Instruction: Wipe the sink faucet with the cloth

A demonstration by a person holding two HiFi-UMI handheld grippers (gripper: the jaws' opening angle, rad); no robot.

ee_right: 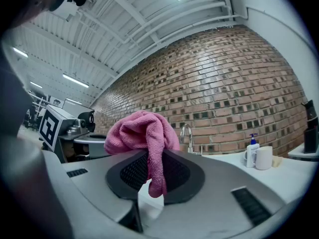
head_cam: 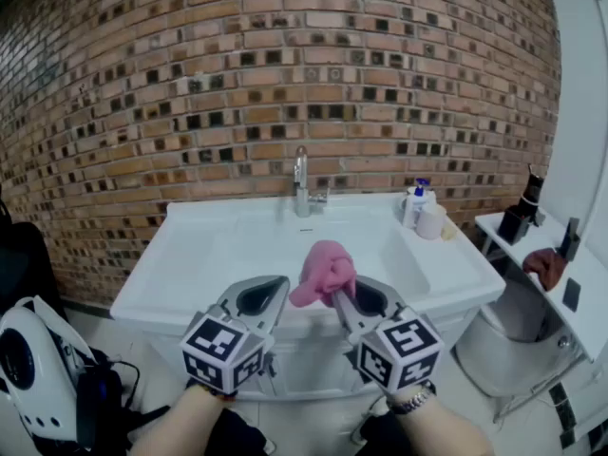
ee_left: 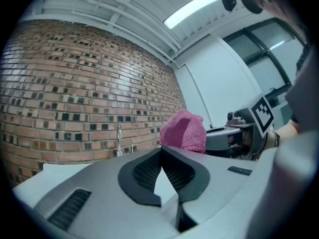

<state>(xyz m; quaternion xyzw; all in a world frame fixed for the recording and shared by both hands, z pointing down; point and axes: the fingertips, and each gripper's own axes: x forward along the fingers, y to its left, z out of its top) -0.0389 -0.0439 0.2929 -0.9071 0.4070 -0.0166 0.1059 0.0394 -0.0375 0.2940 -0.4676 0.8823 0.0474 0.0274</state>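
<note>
Cloth (ee_right: 139, 131) fills right tongs (ee_right: 151, 152), left tongs (ee_left: 161, 147) closed empty; only head view shows basin (head_cam: 247, 247).

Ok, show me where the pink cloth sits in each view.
Head view: pink cloth at centre, held in the right gripper's jaws.
Left gripper view: cloth right of centre, above the left gripper's shut jaws.
Right gripper view: cloth centre, bunched over the jaws pinching it.
Shared landmark: the faucet, above the cloth, left of it, right of it, respectively.

cloth (head_cam: 325, 272): pink, bunched, in right jaws | faucet (head_cam: 302, 183): chrome, upright
</note>
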